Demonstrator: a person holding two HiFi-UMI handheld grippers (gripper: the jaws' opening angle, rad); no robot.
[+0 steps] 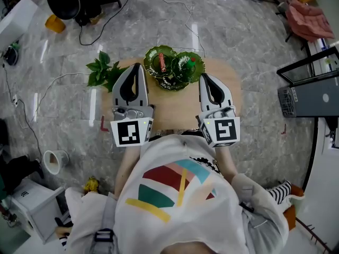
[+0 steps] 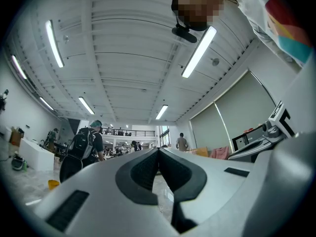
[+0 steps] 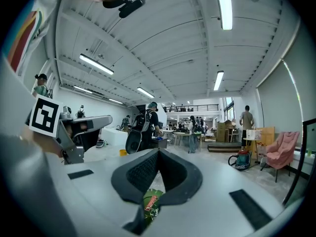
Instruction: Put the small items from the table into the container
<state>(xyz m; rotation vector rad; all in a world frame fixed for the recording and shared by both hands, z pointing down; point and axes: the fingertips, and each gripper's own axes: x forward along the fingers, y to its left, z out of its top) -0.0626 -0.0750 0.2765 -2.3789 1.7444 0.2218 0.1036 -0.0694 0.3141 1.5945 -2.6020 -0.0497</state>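
Green lobed glass dish (image 1: 172,70) sits at far edge of light wooden table (image 1: 175,107), small red and green items (image 1: 162,62) inside. Leafy green sprig (image 1: 103,70) at left. Your left gripper (image 1: 138,66): jaws pressed together, empty, tip near dish. Your right gripper (image 1: 203,76): jaws together, empty.

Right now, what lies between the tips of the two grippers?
In the head view, the green dish sits between the tips of the left gripper and the right gripper; closer to the person, only bare table.
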